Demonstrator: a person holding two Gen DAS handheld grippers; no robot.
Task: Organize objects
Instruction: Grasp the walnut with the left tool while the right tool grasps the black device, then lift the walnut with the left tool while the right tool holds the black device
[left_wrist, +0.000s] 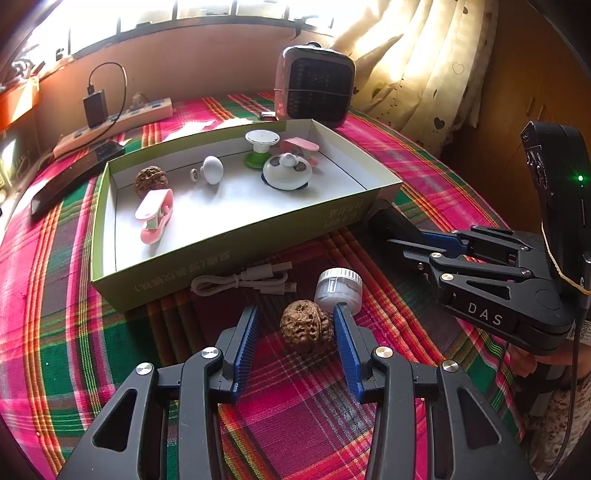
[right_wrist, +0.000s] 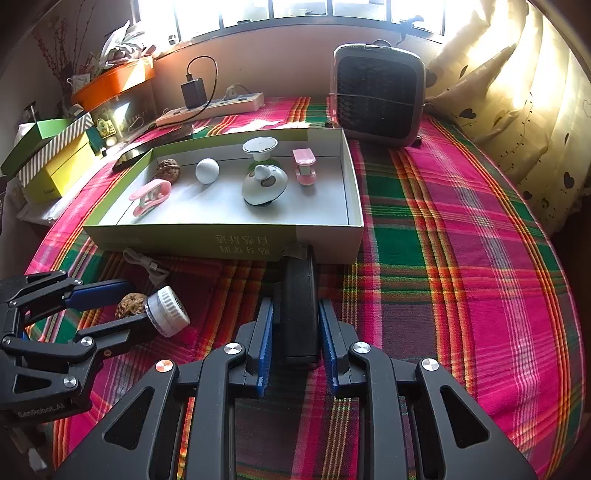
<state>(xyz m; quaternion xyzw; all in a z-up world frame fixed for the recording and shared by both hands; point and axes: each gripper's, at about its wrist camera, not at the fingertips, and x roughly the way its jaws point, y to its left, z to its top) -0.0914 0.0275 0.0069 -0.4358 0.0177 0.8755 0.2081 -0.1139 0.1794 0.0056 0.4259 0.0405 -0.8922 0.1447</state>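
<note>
A brown walnut (left_wrist: 306, 326) lies on the plaid cloth between the fingers of my open left gripper (left_wrist: 295, 317), closer to the right finger. A white ribbed cap jar (left_wrist: 338, 290) lies just behind it, and a white cable (left_wrist: 245, 282) lies left of that. My right gripper (right_wrist: 295, 314) is closed around a black oblong device (right_wrist: 299, 299) lying on the cloth against the green box (right_wrist: 229, 242); small gaps show beside the pads. The box holds a second walnut (left_wrist: 150, 180), two pink clips, a white egg shape, a panda toy (left_wrist: 286, 173) and a green-based stand.
A small heater (right_wrist: 378, 94) stands behind the box at the right. A power strip (right_wrist: 210, 107) with a charger and a black phone (left_wrist: 74, 177) lie at the back left. Curtains hang at the right. Boxes are stacked at the far left (right_wrist: 51, 155).
</note>
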